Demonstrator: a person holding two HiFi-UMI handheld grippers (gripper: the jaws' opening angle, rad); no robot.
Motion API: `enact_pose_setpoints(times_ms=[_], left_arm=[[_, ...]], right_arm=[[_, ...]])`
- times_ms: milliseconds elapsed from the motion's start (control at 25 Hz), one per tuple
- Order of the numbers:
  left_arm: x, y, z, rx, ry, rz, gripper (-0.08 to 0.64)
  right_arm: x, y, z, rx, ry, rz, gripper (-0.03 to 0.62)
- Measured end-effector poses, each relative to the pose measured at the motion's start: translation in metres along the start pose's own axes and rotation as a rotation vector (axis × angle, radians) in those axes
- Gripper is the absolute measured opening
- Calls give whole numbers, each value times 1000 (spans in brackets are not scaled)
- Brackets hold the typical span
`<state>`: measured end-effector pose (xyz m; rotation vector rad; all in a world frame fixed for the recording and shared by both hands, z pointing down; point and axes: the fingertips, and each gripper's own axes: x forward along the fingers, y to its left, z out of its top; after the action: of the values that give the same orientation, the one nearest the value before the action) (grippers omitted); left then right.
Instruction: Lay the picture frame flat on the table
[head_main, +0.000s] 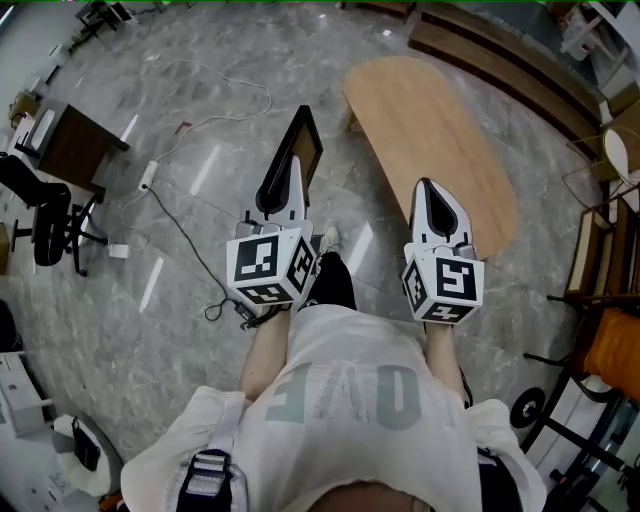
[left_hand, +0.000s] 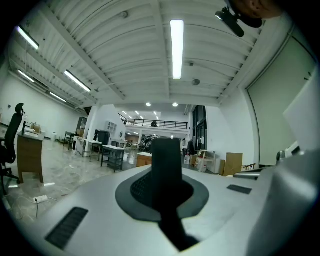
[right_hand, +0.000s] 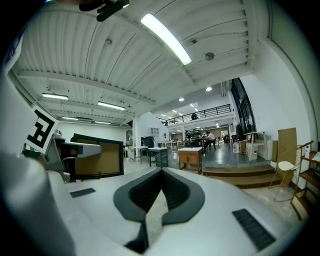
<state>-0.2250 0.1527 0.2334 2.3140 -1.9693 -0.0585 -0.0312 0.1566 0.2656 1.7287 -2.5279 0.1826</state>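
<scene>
Picture frame (head_main: 303, 135) hung in the air left of centre in the head view, over the marbled floor (head_main: 180, 260) and not yet above the table. It stood on edge, its black border and brown panel tilted away from the person. The left gripper (head_main: 292, 170) had its jaws closed on the frame's lower border. In the left gripper view that border rose as a dark upright bar, pinched between the pads.

The table (head_main: 430, 130), a long rounded wooden top, lay to the right of the picture frame in the upper middle of the head view. Its surface looked bare, though its far end was partly cut off by the right gripper.

The right gripper (head_main: 430, 190) sat lower right over the table's near end. Its jaws were together and held nothing, as the right gripper view confirmed.

The step in hand was judged to be carrying the frame across to the table. To do it well:
- Swing the frame right until it is fully over the wood.
- Lower one long edge onto the top first, then tip it down gently.
- Use the closed right gripper to steady the far edge, so the frame neither slaps down nor slides off the curved rim.
</scene>
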Motion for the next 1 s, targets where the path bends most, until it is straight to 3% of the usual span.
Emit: enact_pose_setpoints(times_ms=[200, 640, 760, 1000], left_arm=[[62, 31, -1, -13, 8, -14, 20], [192, 121, 36, -40, -12, -44, 20], [222, 139, 44, -8, -4, -67, 20], [264, 151, 48, -25, 7, -109, 20]], right_arm=[[69, -5, 8, -4, 13, -20, 6], [229, 18, 56, -51, 43, -11, 6], [260, 24, 63, -53, 66, -18, 6], [290, 15, 55, -20, 110, -69, 6]])
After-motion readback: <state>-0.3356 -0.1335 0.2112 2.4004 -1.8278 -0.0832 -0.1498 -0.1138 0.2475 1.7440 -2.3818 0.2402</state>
